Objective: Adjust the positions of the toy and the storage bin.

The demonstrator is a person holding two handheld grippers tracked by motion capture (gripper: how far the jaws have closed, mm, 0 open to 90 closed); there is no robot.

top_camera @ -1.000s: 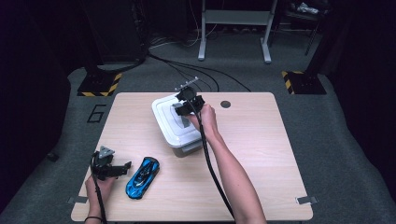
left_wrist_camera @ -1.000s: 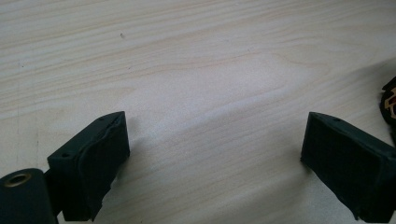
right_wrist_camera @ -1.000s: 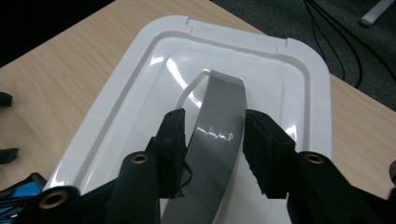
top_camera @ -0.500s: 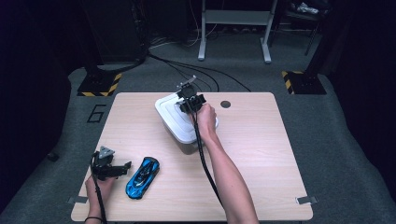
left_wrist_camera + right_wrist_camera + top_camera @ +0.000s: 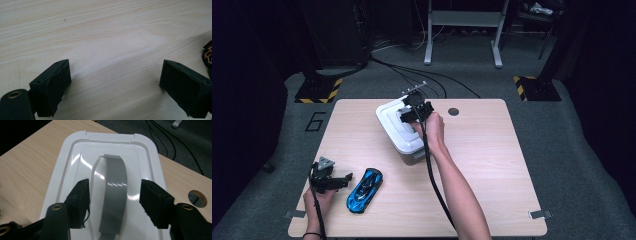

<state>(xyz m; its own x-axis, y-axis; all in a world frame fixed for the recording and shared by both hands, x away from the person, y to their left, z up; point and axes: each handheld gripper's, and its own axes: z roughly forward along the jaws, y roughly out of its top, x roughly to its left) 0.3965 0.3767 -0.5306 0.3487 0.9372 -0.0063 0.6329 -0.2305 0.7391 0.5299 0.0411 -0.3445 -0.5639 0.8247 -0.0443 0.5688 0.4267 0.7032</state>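
Note:
A white lidded box (image 5: 398,136) stands at the middle back of the wooden table (image 5: 492,165). In the right gripper view its lid (image 5: 75,152) carries a flat grey handle (image 5: 116,182). My right gripper (image 5: 407,116) (image 5: 113,191) hovers low over the lid. Its jaws have just been opening and now stand either side of the handle without touching it. A blue toy car (image 5: 364,190) lies at the front left. Just left of it rests my left gripper (image 5: 341,181) (image 5: 113,80), open over bare wood, with the car's edge (image 5: 208,53) at the right of its view.
A round cable hole (image 5: 453,111) (image 5: 197,198) sits in the table right of the box. Beyond the far edge are cables (image 5: 427,75), stand legs and a yellow-black striped base (image 5: 319,90) on the carpet.
The right gripper has shifted a little over the box lid. The left hand and the blue car have stayed put.

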